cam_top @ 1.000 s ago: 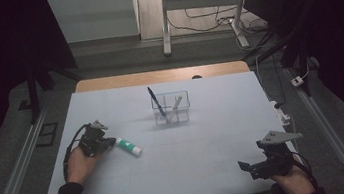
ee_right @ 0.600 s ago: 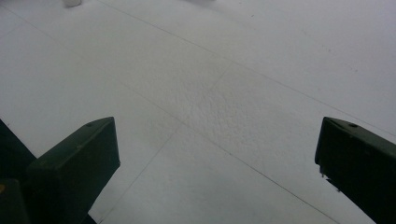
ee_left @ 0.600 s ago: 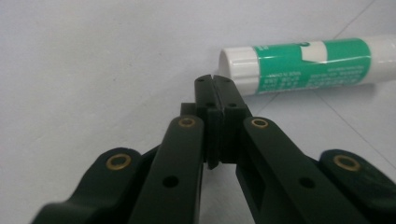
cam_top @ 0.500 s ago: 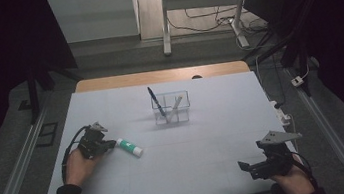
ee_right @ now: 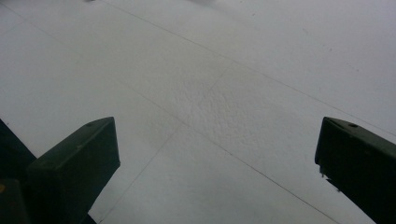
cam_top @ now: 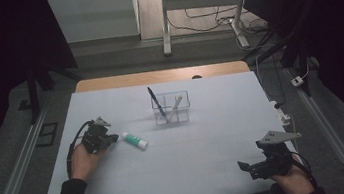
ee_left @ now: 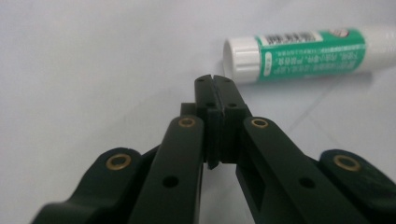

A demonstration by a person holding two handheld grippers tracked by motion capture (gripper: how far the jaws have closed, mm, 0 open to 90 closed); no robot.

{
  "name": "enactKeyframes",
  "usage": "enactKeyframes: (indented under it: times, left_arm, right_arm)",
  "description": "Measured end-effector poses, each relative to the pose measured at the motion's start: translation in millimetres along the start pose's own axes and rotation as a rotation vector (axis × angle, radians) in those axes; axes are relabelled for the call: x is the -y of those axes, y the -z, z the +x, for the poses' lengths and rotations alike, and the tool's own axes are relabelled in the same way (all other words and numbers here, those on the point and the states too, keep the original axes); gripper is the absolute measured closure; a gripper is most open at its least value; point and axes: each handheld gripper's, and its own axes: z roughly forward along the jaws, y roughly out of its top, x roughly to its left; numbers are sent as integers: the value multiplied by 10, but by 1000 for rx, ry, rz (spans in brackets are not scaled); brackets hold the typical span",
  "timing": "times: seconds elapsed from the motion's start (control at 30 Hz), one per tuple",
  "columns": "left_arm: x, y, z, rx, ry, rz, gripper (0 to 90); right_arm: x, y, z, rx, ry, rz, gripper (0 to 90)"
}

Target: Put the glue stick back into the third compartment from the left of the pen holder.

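A green and white glue stick (cam_top: 135, 140) (ee_left: 299, 54) lies flat on the white table (cam_top: 178, 161), left of centre. My left gripper (cam_top: 113, 138) (ee_left: 215, 81) rests on the table just left of the stick's white cap, jaws pressed together with nothing between them. Its tips stop a short gap from the cap. My right gripper (cam_top: 244, 167) (ee_right: 217, 154) sits near the table's front right corner, jaws spread wide over bare tabletop.
A clear plastic organiser (cam_top: 171, 108) stands behind the middle of the table, holding a dark blue pen (cam_top: 155, 100) and a pale stick. Cables and a plug block (cam_top: 284, 117) lie off the right edge.
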Motion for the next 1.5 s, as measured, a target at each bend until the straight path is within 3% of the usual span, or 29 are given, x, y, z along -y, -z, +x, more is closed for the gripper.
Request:
enactKeyframes:
  times: [0.17, 0.4, 0.7, 1.5]
  left_arm:
    - [-99, -93, 17, -9, 5, -3, 885]
    - [-156, -202, 27, 19, -4, 5, 885]
    - [-162, -201, -33, 50, -27, 25, 885]
    - [-86, -109, -449, 128, -79, 75, 885]
  right_arm:
    - [2, 3, -6, -2, -3, 0, 0]
    - [6, 5, -7, -2, -2, -4, 0]
    - [7, 7, -5, -3, -1, -4, 0]
    - [-3, -1, 0, -5, 7, -3, 0]
